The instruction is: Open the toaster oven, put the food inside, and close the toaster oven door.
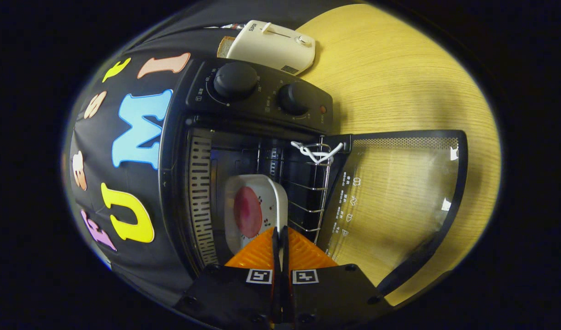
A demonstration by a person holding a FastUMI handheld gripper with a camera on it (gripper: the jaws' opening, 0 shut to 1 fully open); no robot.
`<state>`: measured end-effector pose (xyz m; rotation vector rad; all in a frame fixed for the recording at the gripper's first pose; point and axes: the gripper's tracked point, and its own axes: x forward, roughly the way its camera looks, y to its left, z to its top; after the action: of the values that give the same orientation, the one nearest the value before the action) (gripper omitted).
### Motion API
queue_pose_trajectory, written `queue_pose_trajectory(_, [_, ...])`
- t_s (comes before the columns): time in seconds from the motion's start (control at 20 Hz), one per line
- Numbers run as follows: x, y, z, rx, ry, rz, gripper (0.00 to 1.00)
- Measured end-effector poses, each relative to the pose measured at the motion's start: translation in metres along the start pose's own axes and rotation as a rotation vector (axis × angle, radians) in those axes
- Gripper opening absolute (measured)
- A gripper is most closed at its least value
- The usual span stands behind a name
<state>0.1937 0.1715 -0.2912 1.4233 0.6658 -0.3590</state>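
1. Toaster oven [243,151], dark body, stands on a pale wooden tabletop [399,78]. The view is rolled, so the oven appears turned on its side.
2. Oven door [399,192] is fully open, its glass pane lying flat out over the tabletop to the right of the cavity; the dark handle bar runs along its far edge.
3. Two round knobs [235,80] sit on the control panel beside the cavity mouth.
4. Inside the cavity: a wire rack [314,192], with a white plate [257,208] resting against it. A flat round reddish piece of food [247,211] lies on the plate.
5. Fingers [280,240] are brought together with only a thin slit between them, right at the near rim of the plate. They seem to pinch that rim, though the contact itself is hard to make out at this angle.
6. A white clip or tie [318,153] is fixed to the rack's corner near the door hinge.
7. Beyond the oven, a cream pop-up toaster [273,46] stands on the tabletop, with a slice of bread [225,46] just beside it.
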Motion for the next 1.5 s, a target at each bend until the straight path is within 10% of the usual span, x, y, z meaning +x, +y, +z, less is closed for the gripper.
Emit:
queue_pose_trajectory(0.35, [-0.006, 0.009, -0.005, -0.027, 0.058, 0.056, 0.2])
queue_pose_trajectory(0.6, [-0.031, 0.017, -0.015, -0.211, 0.095, 0.092, 0.98])
queue_pose_trajectory(1.2, [-0.103, -0.026, -0.052, -1.07, 0.241, 0.093, 0.98])
queue_pose_trajectory(1.5, [-0.119, -0.071, -0.054, -1.266, 0.308, 0.008, 0.98])
